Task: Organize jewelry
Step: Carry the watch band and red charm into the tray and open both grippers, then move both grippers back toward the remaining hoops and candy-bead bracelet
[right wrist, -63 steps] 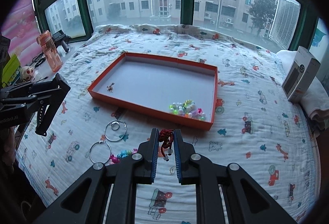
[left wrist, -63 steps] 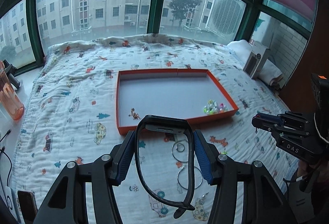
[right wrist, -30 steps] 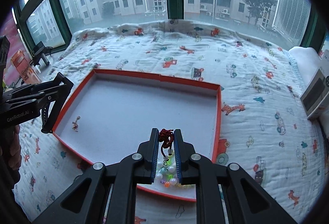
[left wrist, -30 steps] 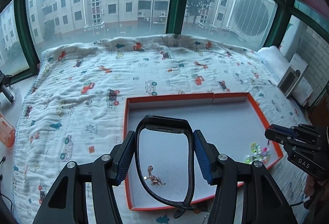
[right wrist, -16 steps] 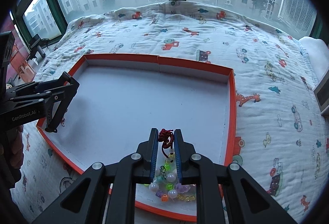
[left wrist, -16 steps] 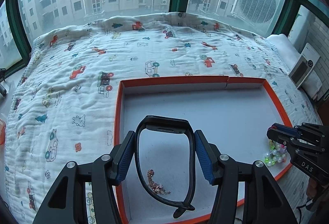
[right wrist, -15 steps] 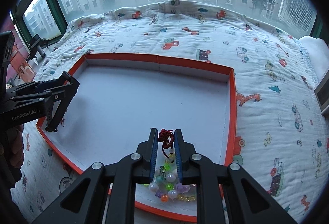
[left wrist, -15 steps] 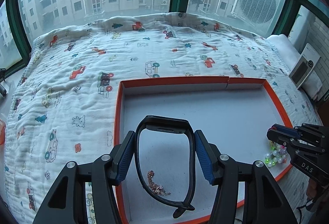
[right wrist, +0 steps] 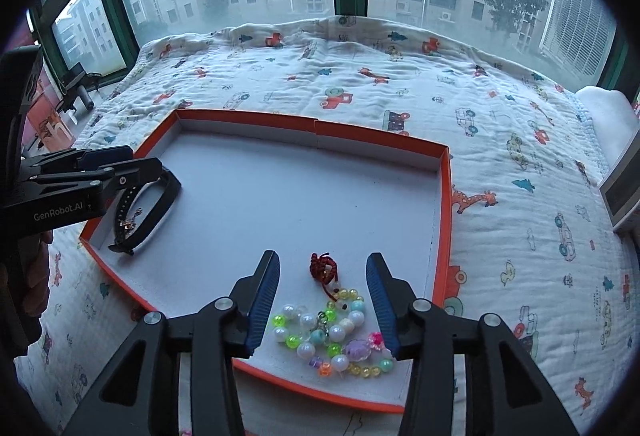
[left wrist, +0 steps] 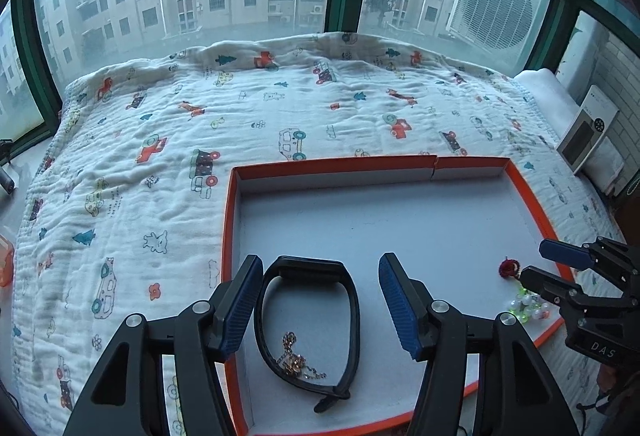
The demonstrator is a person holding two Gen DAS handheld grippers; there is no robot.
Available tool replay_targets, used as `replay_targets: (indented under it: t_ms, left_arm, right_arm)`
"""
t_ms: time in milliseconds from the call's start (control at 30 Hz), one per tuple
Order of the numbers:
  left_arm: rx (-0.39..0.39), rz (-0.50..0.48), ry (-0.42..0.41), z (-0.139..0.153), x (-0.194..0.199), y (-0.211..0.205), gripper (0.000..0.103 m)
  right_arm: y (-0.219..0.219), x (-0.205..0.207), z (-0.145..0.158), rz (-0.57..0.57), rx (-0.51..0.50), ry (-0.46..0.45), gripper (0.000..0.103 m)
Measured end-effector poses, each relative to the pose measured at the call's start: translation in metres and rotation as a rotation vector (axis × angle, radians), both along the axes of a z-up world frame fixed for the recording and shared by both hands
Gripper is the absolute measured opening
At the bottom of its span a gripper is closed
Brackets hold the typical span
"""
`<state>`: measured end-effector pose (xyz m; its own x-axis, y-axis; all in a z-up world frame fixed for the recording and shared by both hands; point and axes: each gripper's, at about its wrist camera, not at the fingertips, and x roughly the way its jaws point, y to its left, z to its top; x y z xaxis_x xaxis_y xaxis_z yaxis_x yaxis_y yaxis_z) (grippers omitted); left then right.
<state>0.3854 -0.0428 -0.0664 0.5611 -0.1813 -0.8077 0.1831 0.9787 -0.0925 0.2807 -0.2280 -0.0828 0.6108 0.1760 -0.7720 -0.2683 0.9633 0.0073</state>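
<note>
Both drops made; jaws apart, nothing gripped.
Risk: left gripper (left wrist: 318,306) lifting may snag black band (left wrist: 308,328); right gripper (right wrist: 323,300) may drag red cord charm (right wrist: 323,268) out of tray (right wrist: 444,220).

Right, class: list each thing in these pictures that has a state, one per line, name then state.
Left tool: open, black wristband loose between its fingers.
Right tool: jaws just opened, empty.
Black wristband: lying in the tray.
Red knotted cord charm: released, lying beside the beads.
Orange-rimmed tray: uncovered.
</note>
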Motion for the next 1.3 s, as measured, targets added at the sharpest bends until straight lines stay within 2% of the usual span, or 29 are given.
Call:
replay_targets:
  t_ms: [367,533,833,1100,1300]
  left_arm:
    - [-0.035,-0.023,-0.066,0.049,-0.076,0.003,0.064]
    - [-0.041,-0.040,-0.077,0.058,-0.121,0.004,0.065]
    - [-0.067,-0.065,-0.052,0.050,-0.179,0.007,0.065]
    - [-0.025,-0.083,-0.052,0.041,-0.219,0.006,0.065]
    - [-0.016,-0.133,-0.007,0.022,-0.239,0.002,0.065]
  right_arm:
    - [0.008,-0.052,0.029,-0.014,-0.021,-0.092,0.055]
    - [0.010,-0.076,0.029,-0.015,-0.014,-0.084,0.055]
    - [0.006,-0.114,0.019,-0.020,-0.007,-0.057,0.055]
    - [0.004,-0.143,0.009,-0.010,0.008,-0.040,0.055]
    - [0.002,-0.158,-0.004,0.005,0.035,-0.005,0.055]
